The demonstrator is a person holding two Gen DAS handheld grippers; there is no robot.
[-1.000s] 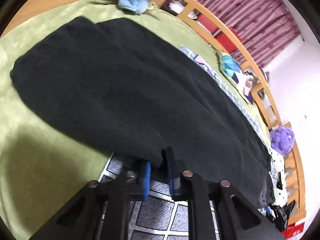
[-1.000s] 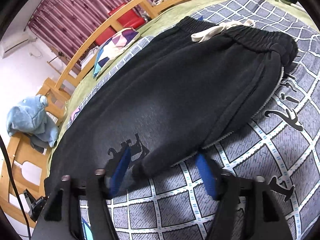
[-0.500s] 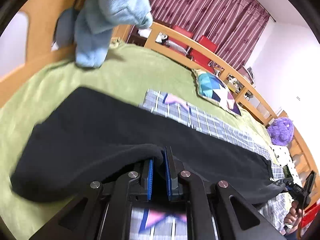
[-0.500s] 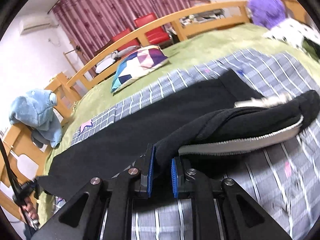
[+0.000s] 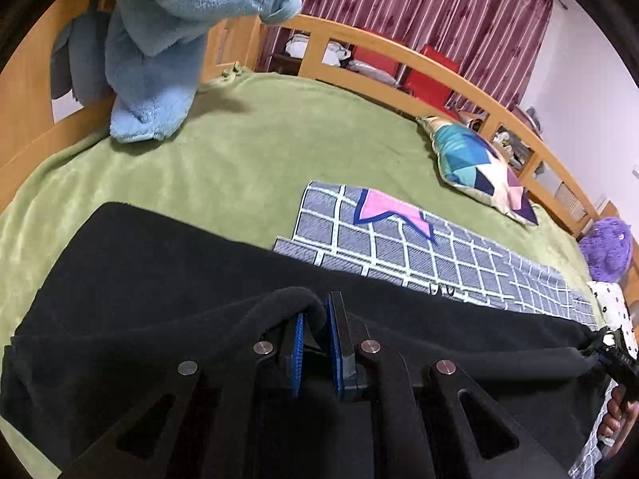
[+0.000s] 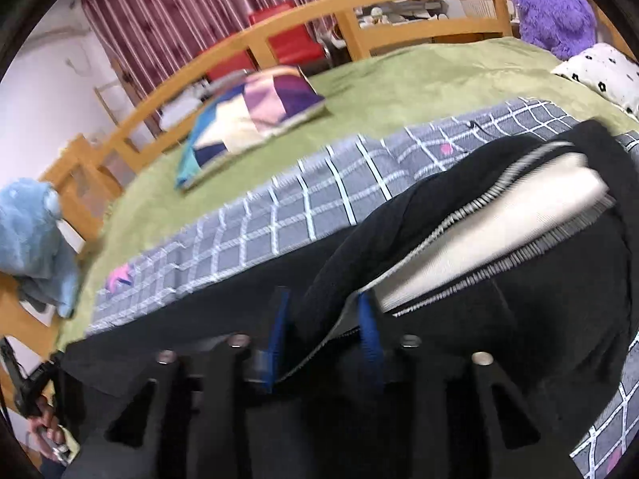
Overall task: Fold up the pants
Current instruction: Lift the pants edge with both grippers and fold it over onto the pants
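Item: black pants [image 5: 167,287], spread lengthwise across the lower half of both views, on a bed with a green blanket [image 5: 255,151] and a grey checked cover [image 5: 439,255].

Left tool [image 5: 317,319]: we see it clenched on a rolled edge of the pants at lower centre of the left view, the cloth humped up over the blue pads [image 5: 298,343].

Right tool [image 6: 324,319]: blue pads [image 6: 369,331] stand somewhat apart with a thick bunch of waist cloth between them, at lower centre of the right view. We judge it grasping the pants, though the frame is blurred and the firmness of the hold is unclear. A pale lining [image 6: 491,215] with a zigzag seam shows at right, where the waist gapes.

Surroundings: patterned cushion [image 5: 483,167] at upper right of the left view; blue plush toy [image 5: 167,40] at upper left; purple plush toy [image 6: 555,4] at upper right of the right view; spotted pillow [image 6: 603,72] below it.

Risks, as we judge them:
- The right hold is bulky; the cloth may slip out if we pull hard, and the waist end would drop crooked.
- Uneven lift between the two tools would skew the fold line.
- The gaping waist may fold inward and leave a lump.
- Dragging could ruck the checked cover beneath.
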